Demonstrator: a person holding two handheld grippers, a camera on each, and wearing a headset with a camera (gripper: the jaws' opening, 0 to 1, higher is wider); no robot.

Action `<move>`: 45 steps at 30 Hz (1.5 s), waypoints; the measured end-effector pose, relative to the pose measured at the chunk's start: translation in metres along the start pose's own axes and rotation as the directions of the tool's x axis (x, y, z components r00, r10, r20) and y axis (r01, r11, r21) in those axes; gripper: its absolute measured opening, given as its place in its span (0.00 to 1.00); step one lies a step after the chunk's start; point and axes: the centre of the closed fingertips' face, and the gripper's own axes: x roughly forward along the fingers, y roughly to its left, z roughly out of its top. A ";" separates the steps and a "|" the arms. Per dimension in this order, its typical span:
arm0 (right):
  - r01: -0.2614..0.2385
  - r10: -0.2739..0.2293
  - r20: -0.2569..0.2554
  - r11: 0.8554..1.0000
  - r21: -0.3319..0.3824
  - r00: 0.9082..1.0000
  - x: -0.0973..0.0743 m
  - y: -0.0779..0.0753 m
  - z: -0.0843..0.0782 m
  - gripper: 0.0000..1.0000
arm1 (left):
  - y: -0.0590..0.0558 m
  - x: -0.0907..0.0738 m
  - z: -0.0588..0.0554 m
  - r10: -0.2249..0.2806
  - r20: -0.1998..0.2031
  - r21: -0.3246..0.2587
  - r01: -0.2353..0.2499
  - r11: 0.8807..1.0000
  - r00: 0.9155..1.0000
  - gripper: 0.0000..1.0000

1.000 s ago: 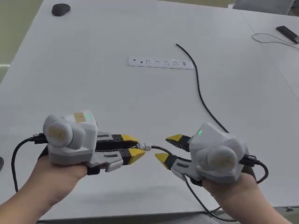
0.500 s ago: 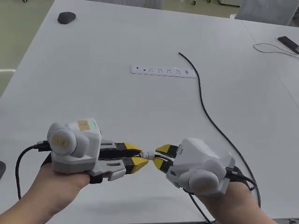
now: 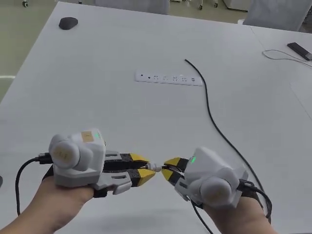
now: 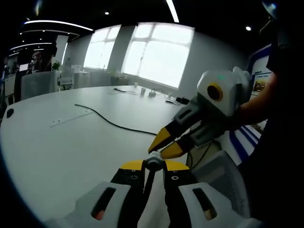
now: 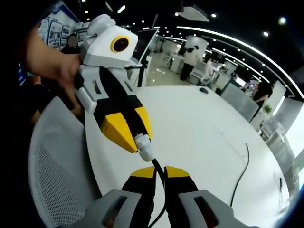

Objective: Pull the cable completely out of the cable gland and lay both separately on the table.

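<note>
**Gland in your left, cable in your right: set for a straight pull**

On your left, the left tongs (image 3: pixel 145 167) are clenched on the small pale-grey cable gland (image 3: pixel 152 167). The left gripper view shows its round body pinched between the two yellow tips. Holding it there makes sense, because the gland needs a fixed anchor if the cable is to slide out rather than drag the fitting along.

Just right of the gland, the thin black cable (image 5: pixel 158 171) leaves the fitting's end. It runs straight between the tips of your right tongs (image 3: pixel 169 168), which are closed around it right beside the gland. A grip that close leaves little slack to bend or whip, so the pull should run along the gland's own line.

Both tongs face each other tip to tip, above the near edge of the white worktop (image 3: pixel 97 97), with neither part resting on it. The cable looks to be seated in the gland, so my judgement is that the extraction has yet to happen.

Further right, a long black lead (image 3: pixel 214 122) lies across the worktop. I cannot tell whether it is the same cable.
</note>
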 end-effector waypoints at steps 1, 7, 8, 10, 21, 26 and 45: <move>0.006 -0.006 -0.005 1.000 0.015 1.000 0.000 -0.002 -0.002 0.01 | 0.001 0.000 0.000 0.000 0.001 -0.003 0.000 1.000 1.000 0.15; 0.016 -0.013 -0.020 0.987 0.162 1.000 0.001 -0.011 -0.017 0.01 | 0.002 -0.001 0.001 0.001 0.009 0.001 -0.001 1.000 1.000 0.15; 0.015 -0.010 -0.025 0.981 0.195 1.000 0.001 -0.011 -0.020 0.01 | 0.003 -0.001 0.001 0.004 0.008 0.004 -0.004 1.000 1.000 0.15; 0.012 -0.005 -0.028 0.966 0.258 1.000 0.002 -0.011 -0.025 0.01 | 0.004 -0.002 0.001 0.008 0.007 0.007 -0.008 1.000 1.000 0.15; 0.021 0.012 -0.058 0.852 0.524 0.998 0.003 -0.014 -0.056 0.01 | 0.001 -0.002 0.001 0.005 0.009 0.008 -0.005 1.000 1.000 0.15; 0.049 0.009 -0.092 0.788 0.613 0.996 0.002 -0.016 -0.070 0.01 | 0.001 -0.003 0.003 0.004 0.016 0.008 -0.004 1.000 1.000 0.15; 0.076 0.034 -0.121 0.603 0.794 0.992 0.009 -0.011 -0.094 0.01 | -0.001 -0.002 0.002 -0.005 0.015 0.011 0.005 1.000 1.000 0.15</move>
